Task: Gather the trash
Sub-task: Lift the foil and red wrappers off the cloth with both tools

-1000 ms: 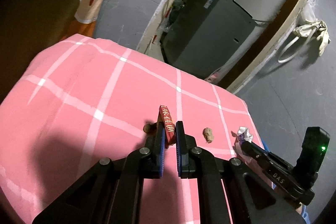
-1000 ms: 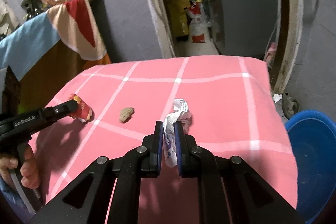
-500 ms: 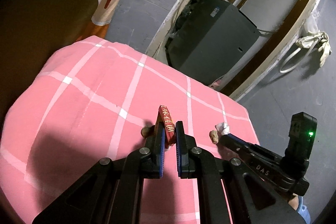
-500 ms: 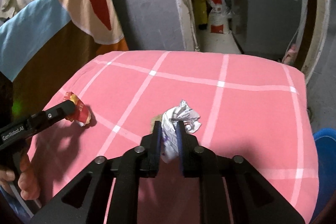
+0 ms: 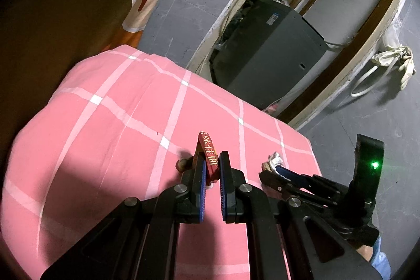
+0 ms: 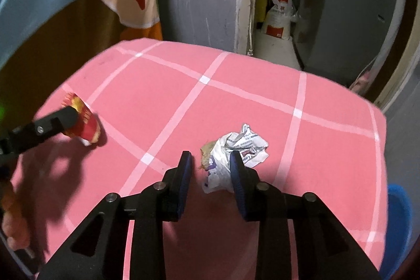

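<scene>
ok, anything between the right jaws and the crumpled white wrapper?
Nothing visible. The crumpled white paper wrapper lies between the right gripper's opening jaws on the pink checked cloth; a tan scrap sits at its left edge.

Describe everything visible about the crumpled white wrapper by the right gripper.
The crumpled white plastic wrapper bears blue and red print. It lies on the pink checked cloth, over a tan scrap. It sits between the right gripper's opening fingers, against the right-hand finger and clear of the other.
</scene>
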### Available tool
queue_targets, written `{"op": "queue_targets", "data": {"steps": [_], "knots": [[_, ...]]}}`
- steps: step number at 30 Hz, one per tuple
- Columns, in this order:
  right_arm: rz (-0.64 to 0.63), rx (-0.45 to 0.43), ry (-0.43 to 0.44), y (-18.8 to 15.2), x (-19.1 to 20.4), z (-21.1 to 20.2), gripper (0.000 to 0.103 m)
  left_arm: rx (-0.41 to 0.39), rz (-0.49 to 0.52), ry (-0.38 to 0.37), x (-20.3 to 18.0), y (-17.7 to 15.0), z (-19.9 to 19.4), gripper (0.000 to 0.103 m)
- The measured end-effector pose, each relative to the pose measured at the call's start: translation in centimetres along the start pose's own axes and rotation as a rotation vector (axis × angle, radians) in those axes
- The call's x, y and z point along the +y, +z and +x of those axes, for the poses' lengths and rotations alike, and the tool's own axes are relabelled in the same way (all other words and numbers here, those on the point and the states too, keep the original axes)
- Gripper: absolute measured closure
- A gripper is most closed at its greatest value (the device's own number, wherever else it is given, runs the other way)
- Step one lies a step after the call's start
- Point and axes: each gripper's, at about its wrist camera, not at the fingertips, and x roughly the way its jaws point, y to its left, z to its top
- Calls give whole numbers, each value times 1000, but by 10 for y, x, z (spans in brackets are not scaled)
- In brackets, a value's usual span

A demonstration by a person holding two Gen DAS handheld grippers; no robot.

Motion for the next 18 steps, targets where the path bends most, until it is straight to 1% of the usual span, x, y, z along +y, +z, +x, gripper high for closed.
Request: {"op": "queue_targets", "data": {"steps": [2,4,6,8,10,15,18], "knots": [[-9,1,-14,0,-2,1,85,0,0,-1,0,0,0,96],[10,-2,5,-1,-8,0,90,-1,-1,-1,-1,-1,0,96],[16,-15,6,-4,-11,-4,92,-3,2,-2,-2,-1,-1,96],[20,-39,15,-6,-11,-10,93,-10,16,-2,-5,-2,-3,96],[19,-95,25,-15,-14,-23,93,-23,43,-4,-11,-5,-5,96],[-7,-226,-43,-45,-20,-58,93,-29,107,-14,-31,-15,-4,96],[9,-269,-52,-52,-26,-72,93,-20,124,-28,-40,-20,-1,96]]}}
